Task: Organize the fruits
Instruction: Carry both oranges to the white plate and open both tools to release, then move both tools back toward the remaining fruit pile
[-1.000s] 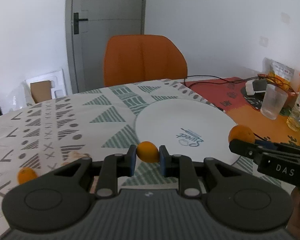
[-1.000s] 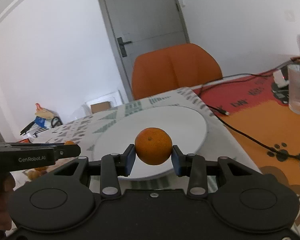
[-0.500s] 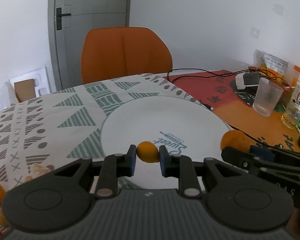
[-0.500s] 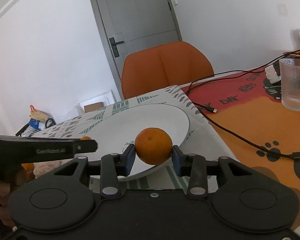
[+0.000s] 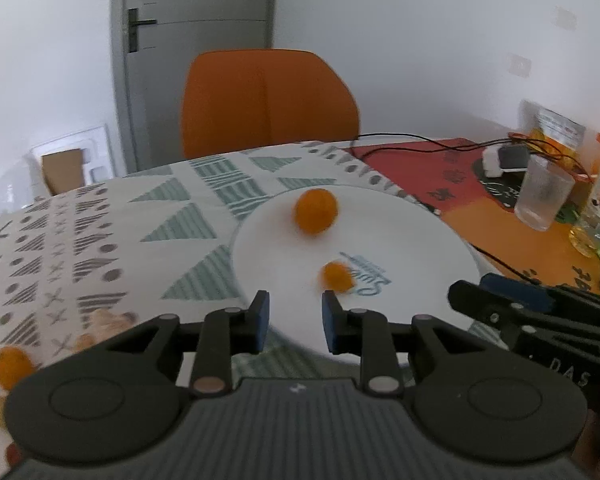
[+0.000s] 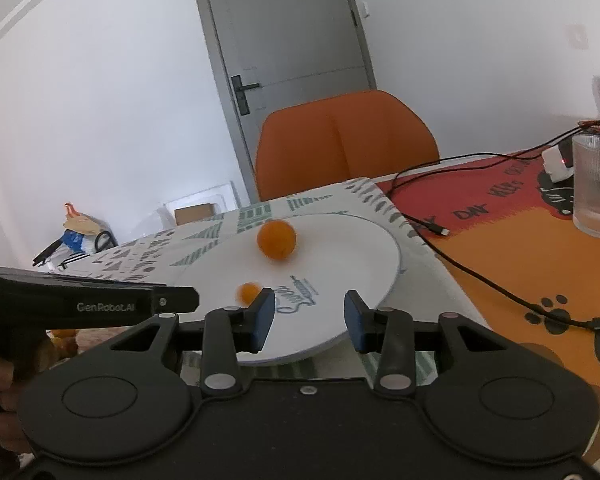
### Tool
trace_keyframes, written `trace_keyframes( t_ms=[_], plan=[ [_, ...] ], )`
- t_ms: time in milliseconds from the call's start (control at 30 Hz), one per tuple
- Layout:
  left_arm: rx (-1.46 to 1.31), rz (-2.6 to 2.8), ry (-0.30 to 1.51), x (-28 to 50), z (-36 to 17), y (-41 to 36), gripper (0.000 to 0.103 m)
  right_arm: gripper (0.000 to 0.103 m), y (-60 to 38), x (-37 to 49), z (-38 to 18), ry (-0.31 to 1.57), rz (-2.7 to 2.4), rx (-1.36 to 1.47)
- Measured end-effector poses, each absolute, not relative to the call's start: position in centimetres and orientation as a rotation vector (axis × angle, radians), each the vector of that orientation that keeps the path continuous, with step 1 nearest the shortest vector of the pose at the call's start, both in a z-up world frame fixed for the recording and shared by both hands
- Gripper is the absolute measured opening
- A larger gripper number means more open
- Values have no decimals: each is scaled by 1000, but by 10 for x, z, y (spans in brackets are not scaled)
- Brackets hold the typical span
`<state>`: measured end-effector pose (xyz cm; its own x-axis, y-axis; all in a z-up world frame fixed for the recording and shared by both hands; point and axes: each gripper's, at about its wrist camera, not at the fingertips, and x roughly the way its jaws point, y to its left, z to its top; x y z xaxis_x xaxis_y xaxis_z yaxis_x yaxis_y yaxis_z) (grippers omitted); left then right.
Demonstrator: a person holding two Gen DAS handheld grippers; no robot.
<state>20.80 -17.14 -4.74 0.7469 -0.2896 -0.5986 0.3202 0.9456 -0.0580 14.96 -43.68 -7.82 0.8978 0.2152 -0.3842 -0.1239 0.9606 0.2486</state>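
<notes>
Two orange fruits lie on the round white plate (image 5: pixel 452 248).
We hold both grippers, left (image 5: pixel 293 322) and right (image 6: pixel 309 320), spread and empty at its near rim; the large round mandarin (image 5: pixel 315 211) sits far, the small kumquat (image 5: pixel 337 277) near.

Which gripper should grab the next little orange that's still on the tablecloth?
Probably the left gripper. It is open and empty, and a loose orange lies on the tablecloth at its left side. The right gripper, also open, sits on the far side of the plate.
</notes>
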Motion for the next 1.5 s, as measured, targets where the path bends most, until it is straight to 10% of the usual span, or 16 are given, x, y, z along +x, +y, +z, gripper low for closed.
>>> trace_keyframes(
  t_ms=[233, 467, 800, 1500],
  plan=[
    [27, -253, 630, 192, -36, -138, 48, 43, -420, 142, -70, 414, 211, 213],
    [0, -136, 599, 174, -25, -101, 75, 69, -403, 133, -61, 398, 225, 192],
    [-20, -14, 525, 141, -15, -60, 87, 102, -384, 121, -52, 369, 218, 183],
    [-113, 97, 453, 81, 0, 16, 97, 103, -328, 104, -41, 358, 254, 189]
  ],
)
